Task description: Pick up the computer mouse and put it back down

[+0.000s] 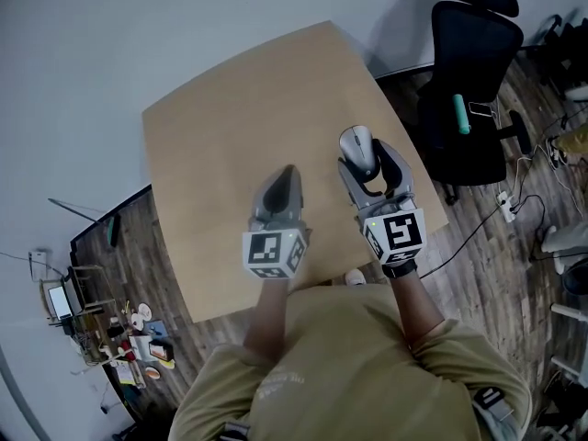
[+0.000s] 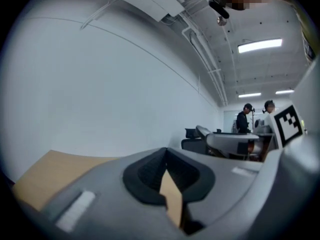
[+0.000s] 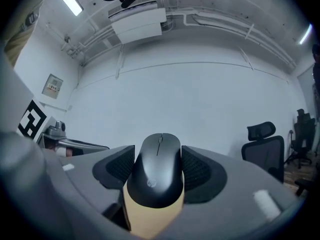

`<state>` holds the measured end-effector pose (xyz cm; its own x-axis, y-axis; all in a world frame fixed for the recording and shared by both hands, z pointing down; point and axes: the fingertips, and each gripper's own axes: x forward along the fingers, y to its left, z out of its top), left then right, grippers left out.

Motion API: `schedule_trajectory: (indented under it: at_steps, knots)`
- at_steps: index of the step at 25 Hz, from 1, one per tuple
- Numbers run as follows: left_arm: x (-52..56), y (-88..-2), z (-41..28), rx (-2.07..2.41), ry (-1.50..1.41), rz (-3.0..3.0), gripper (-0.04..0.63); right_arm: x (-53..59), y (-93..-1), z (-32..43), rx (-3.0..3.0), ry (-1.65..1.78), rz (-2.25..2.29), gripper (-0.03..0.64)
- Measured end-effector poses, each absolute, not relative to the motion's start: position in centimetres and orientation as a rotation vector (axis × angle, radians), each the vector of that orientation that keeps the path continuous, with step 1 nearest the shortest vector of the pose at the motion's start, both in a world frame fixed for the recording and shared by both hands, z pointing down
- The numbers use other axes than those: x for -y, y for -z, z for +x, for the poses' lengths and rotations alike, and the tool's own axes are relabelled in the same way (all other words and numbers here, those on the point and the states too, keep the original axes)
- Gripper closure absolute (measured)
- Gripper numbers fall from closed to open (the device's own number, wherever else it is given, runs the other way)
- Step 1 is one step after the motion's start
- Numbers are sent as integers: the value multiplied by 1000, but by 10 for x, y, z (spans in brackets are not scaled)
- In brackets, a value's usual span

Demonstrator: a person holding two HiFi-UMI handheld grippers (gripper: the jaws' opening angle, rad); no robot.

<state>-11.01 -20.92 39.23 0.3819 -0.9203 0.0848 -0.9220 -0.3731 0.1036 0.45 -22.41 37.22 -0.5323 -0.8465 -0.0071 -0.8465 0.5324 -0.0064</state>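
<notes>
A dark grey computer mouse sits between the jaws of my right gripper over the right side of the wooden table. In the right gripper view both ribbed pads press the flanks of the mouse, so my right gripper is shut on it. Whether the mouse touches the tabletop I cannot tell. My left gripper hangs beside it to the left, shut on nothing. In the left gripper view, the pads of my left gripper meet, with only a sliver of table showing below.
A black office chair with a teal object on its seat stands right of the table. Cables and a power strip lie on the wood floor there. Small clutter sits at the lower left. Two people stand far off.
</notes>
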Motion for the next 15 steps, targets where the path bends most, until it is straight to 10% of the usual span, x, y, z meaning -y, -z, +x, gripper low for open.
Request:
schedule_trajectory:
  at_steps: [15]
  knots:
    - [185, -545, 1, 1296, -333, 2430, 595, 174, -575, 108, -2874, 451, -1873, 321]
